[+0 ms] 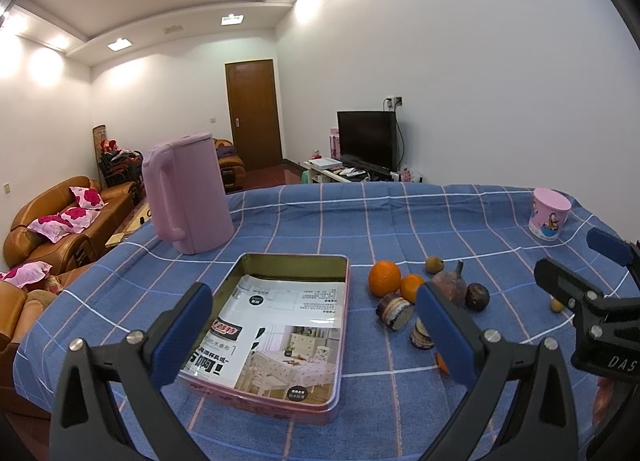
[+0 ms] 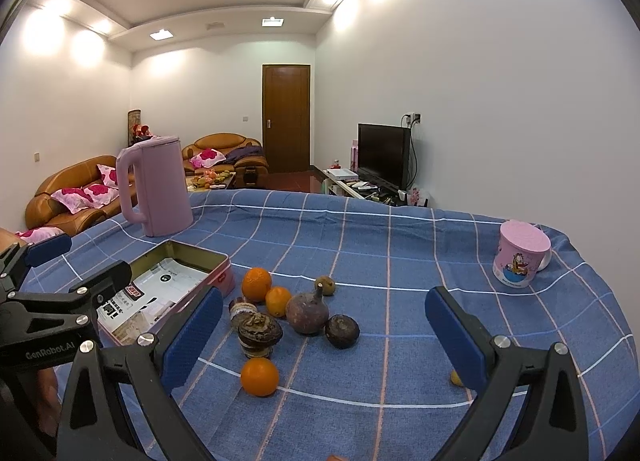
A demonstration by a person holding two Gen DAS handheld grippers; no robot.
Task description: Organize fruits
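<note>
Blue checked cloth (image 2: 400, 229) covers the table, with lots of bare room between the fruit (image 2: 307, 313) and the pink cup (image 2: 520, 257) near the far right edge. My left gripper (image 1: 316, 337) hangs spread wide over the tin box (image 1: 344, 333), which holds only printed paper (image 1: 280, 325). My right gripper (image 2: 324, 345) is spread wide above the fruit pile beside the box. A pink kettle (image 2: 158, 185) stands behind.

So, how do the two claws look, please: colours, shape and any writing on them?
Both claws are alike: black plastic frames with triangular cut-outs and silver screws, each finger ending in a flat blue textured pad. The left claw carries white "GenRobot.AI" lettering on its body; the right claw shows white letters "DAS", cut off at the picture's edge.
</note>
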